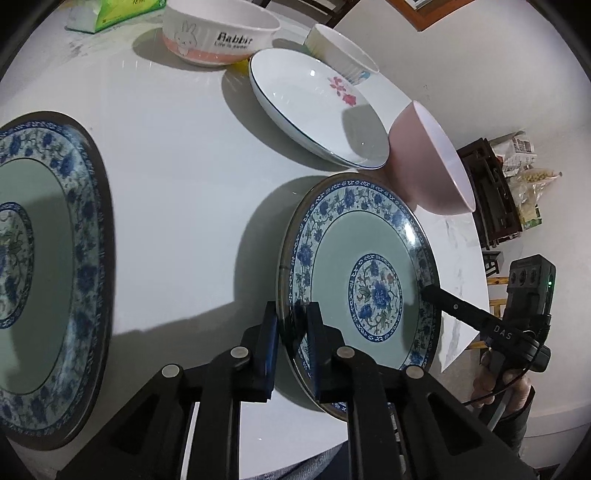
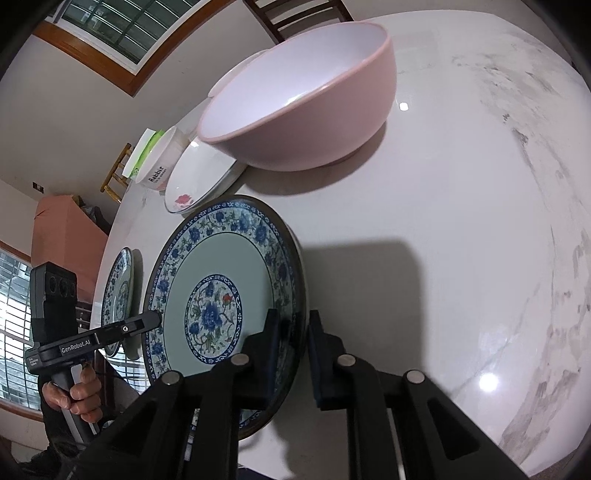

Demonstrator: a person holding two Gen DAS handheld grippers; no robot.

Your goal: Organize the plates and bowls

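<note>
At far left we see a second blue-patterned plate (image 1: 40,266), empty and cut off by the frame edge. Our left gripper (image 1: 291,314) pinches the near-left rim of the blue floral plate (image 1: 365,266), our right gripper (image 2: 293,325) its opposite rim. Beyond stand an empty rabbit bowl (image 1: 218,37), an empty white plate (image 1: 314,107) and a pink bowl (image 1: 428,166), empty where visible, crowding the table (image 1: 177,147). A small white bowl (image 1: 340,51) is partly hidden.

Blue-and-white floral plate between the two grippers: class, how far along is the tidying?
Done: nothing looks stacked. In hand: left gripper and right gripper clamp opposite rims of the blue-and-white floral plate. Left: its matching plate, white rose-print plate, pink bowl, rabbit-print bowl.
</note>
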